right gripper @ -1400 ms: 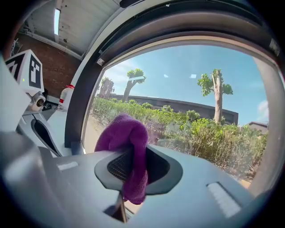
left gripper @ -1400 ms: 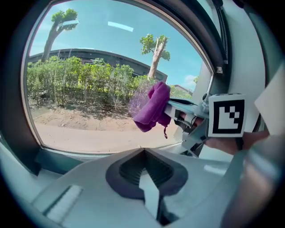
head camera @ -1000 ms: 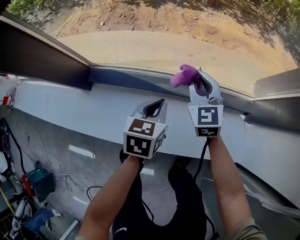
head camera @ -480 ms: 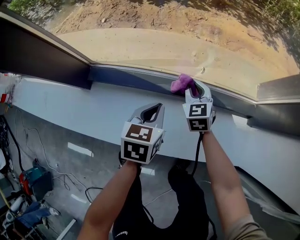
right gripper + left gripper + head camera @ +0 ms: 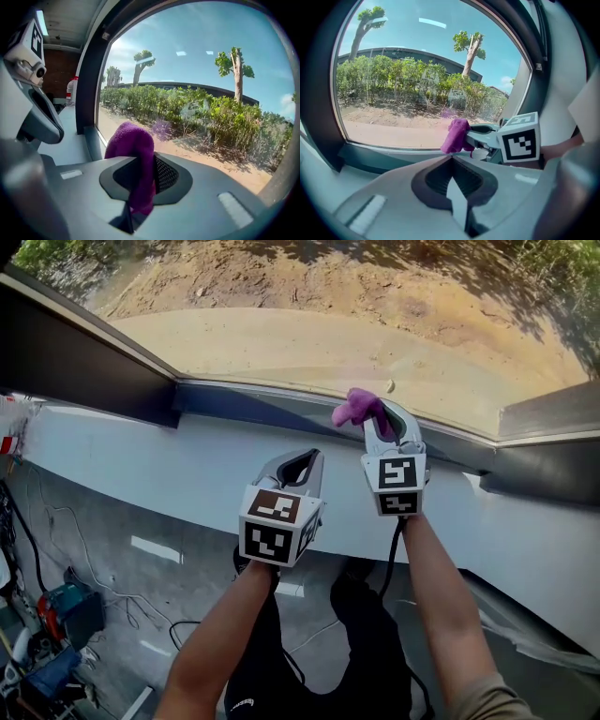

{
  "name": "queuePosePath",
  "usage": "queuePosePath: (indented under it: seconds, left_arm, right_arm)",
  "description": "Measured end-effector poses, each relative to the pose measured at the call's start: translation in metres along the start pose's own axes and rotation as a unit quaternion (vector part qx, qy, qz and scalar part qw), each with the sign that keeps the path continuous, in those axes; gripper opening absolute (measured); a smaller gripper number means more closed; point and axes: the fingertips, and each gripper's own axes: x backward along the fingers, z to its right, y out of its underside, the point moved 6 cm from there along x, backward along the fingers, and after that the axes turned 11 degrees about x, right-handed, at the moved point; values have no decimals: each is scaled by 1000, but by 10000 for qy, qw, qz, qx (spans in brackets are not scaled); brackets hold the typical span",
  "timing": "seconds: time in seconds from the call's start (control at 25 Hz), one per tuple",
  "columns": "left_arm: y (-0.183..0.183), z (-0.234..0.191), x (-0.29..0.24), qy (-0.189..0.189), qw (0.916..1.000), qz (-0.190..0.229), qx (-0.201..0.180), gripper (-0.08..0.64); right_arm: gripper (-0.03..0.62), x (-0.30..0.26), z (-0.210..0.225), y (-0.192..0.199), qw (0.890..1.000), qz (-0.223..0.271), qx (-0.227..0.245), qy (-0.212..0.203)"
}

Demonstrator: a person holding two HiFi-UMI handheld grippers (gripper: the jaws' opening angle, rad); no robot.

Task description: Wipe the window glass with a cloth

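1. Window glass (image 5: 328, 334): a wide pane in a dark frame (image 5: 75, 362) above a white sill (image 5: 187, 465). Through it show sandy ground, a row of green shrubs (image 5: 225, 122), two trees and a low building.
2. Cloth (image 5: 133, 154): a purple, knitted-looking cloth, bunched and clamped between the jaws of the right gripper (image 5: 373, 416). Its free end rises above the jaw tips and folds over toward the pane.
3. Position of the cloth: in the head view it lies at the lower edge of the glass, just above the bottom rail of the frame and right of the pane's middle. A faint purple reflection shows in the glass just beyond it in the right gripper view; whether the cloth touches the pane cannot be told.
4. Left gripper (image 5: 305, 457): its jaws are closed together with nothing between them. It is held over the sill, just beside the right gripper on its left and a little farther back from the glass.
5. Both of the person's forearms reach forward from below. Beneath the sill, the grey floor (image 5: 141, 615) carries cables and tools at the left.
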Motion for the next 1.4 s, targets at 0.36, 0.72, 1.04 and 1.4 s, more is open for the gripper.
queuePosePath:
  seconds: [0.36,0.72,1.04,1.4]
  left_arm:
    - [-62,66,25,392,9975,455,-368,0]
    - [-123,132,50,928,9883,1043,-617,0]
    - [-136,151,62,1034,9861,1052,-769,0]
    - [-134,149,67,952,9872,1000,-802,0]
  right_arm:
    - [80,105,63,-115,9911,1120,340,626]
    - [80,192,127,-218,9728,1870,426,1299]
    - [80,212,164,-266,9598,2253,292,1647]
    - [81,221,176,-275,9488,2621,11,1764]
